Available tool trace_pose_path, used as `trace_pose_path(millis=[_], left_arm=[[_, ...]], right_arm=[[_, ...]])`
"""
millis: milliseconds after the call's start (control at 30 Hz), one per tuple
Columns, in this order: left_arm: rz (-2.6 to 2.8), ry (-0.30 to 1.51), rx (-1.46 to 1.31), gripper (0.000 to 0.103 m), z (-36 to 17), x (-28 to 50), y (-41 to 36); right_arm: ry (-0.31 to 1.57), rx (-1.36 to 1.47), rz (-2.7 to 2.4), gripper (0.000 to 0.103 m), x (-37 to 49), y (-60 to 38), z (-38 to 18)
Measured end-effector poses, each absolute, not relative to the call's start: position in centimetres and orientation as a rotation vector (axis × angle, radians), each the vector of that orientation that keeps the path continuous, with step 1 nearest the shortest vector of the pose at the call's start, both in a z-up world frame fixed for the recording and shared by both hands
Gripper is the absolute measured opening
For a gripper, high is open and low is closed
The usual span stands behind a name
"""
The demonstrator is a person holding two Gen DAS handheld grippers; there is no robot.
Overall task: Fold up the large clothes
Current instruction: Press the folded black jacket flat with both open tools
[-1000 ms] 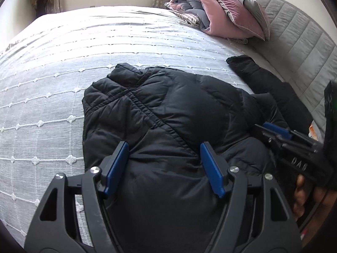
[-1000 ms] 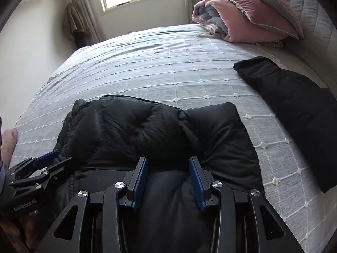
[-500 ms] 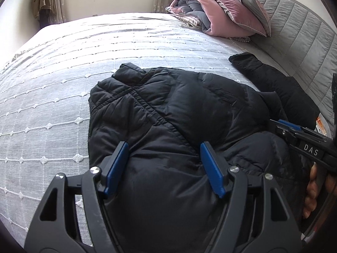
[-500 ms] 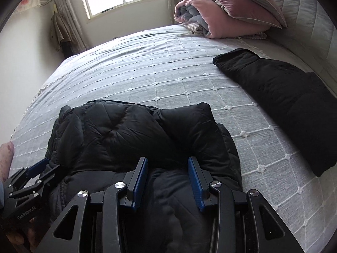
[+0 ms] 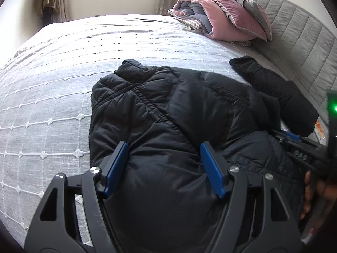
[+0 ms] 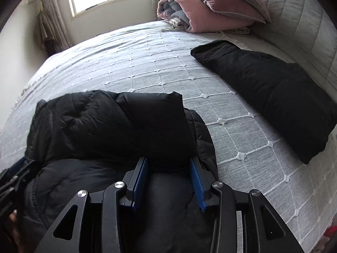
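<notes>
Jacket (image 5: 168, 116), black and puffy, lies bunched at the bed's (image 5: 52, 84) near edge under both my tools, partly folded, I judge; left gripper (image 5: 164, 158) spread wide, right gripper (image 6: 168, 172) half spread, neither pinching; beyond, a folded black garment (image 6: 273, 97) by the headboard edge; pink quilt (image 6: 210, 6) at the far corner.
</notes>
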State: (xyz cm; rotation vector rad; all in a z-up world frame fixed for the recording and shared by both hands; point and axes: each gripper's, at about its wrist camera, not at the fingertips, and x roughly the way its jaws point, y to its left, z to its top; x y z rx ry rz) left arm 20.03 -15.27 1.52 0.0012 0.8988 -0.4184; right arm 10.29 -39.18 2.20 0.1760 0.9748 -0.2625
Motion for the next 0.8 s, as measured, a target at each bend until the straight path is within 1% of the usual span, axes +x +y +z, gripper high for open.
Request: trace_pose_path(millis=[133,300,467,567,800], left_arm=[[-0.425,0.893,-0.050,0.072,1.8,19.2,-13.7],[-0.418,0.897,-0.087,0.072,2.3,16.9,-11.5],[-0.405,0.896,-0.144,0.072,2.9,14.5,-9.2],[-0.393,0.881,-0.126,0.072,2.6,13.1,-9.0],[-0.414,0.875,-0.145,0.072,2.7,10.6,-9.0]], right_arm=[[0.965,0.174,-0.271,0.041,10.1,-39.1,2.2],[0.916,0.129,-0.288,0.042,8.7,-38.0,3.5],[0.867,0.100,-0.274,0.045,6.6,-36.9,4.7],[0.841,0.098,-0.256,0.049,5.3,-36.2,5.6],[0.801,0.085,-0.232,0.053,3.2,-34.3,7.3]])
